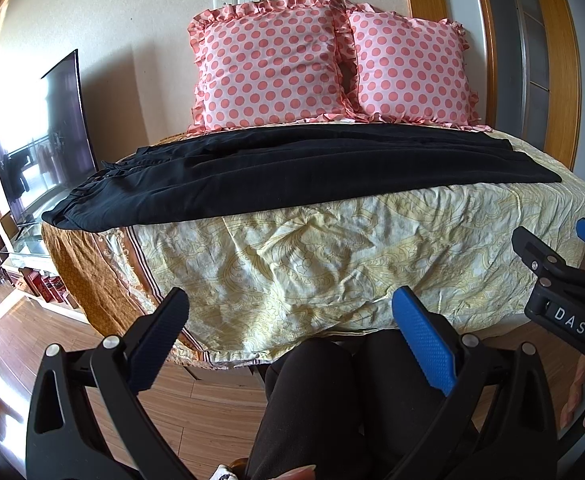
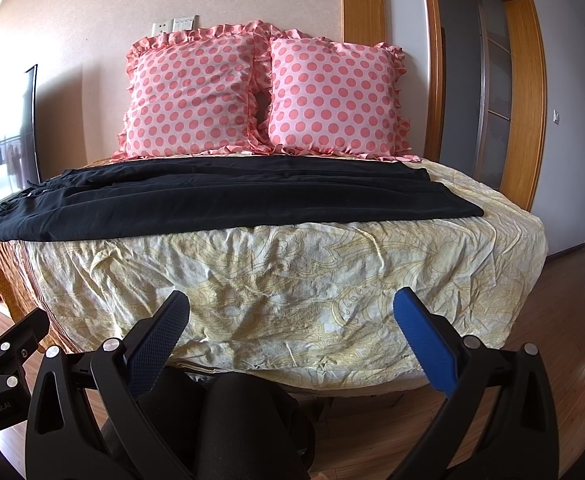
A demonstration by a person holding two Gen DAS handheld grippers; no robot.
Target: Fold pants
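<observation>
Pants (image 1: 292, 176): black, spread flat across the bed (image 1: 332, 264), waistband toward its left edge, just in front of two polka-dot pillows (image 1: 276, 68).
Left hand-held gripper (image 1: 292, 328): I see it released, jaws wide, off the bed's near edge.
Right hand-held gripper (image 2: 292, 328): released too, grasping nothing, above my knees (image 2: 244, 412).

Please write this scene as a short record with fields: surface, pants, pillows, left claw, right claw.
surface: bed with a yellowish patterned cover
pants: black pants lying flat across the bed, waist end at the left, not yet folded
pillows: two pink dotted pillows, side by side, behind the pants
left claw: left claw open, holds nothing, short of the bed
right claw: right claw open, holds nothing, short of the bed
</observation>
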